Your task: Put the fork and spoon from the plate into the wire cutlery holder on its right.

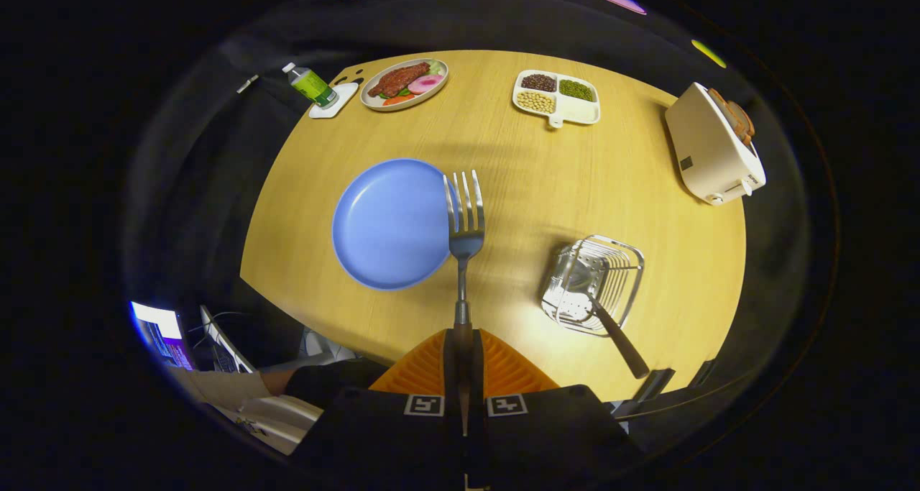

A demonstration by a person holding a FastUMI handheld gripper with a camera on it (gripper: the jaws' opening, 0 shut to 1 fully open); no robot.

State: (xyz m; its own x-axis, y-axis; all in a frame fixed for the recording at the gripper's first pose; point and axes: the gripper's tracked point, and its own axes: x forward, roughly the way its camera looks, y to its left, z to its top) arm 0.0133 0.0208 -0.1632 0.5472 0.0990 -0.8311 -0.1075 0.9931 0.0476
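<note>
- Gripper view: gripper [461, 347] fingers pressed together on the fork [463, 236] handle — fork pinched between them, tines pointing far, away from the camera.
- Fork held above the wooden table [517, 189], tines over the right edge of the blue plate [392, 223].
- Plate bare, left of the fork.
- Wire cutlery holder [595, 282] right of the fork, near side of table; the spoon [600, 311] already sits in it, dark handle sticking out toward the near edge.
- Far side: dish of food [404, 83], bottle [310, 85] on a white coaster to its left, divided tray of beans [556, 96] to the right.
- Far right — white toaster [711, 146] with bread in it.
</note>
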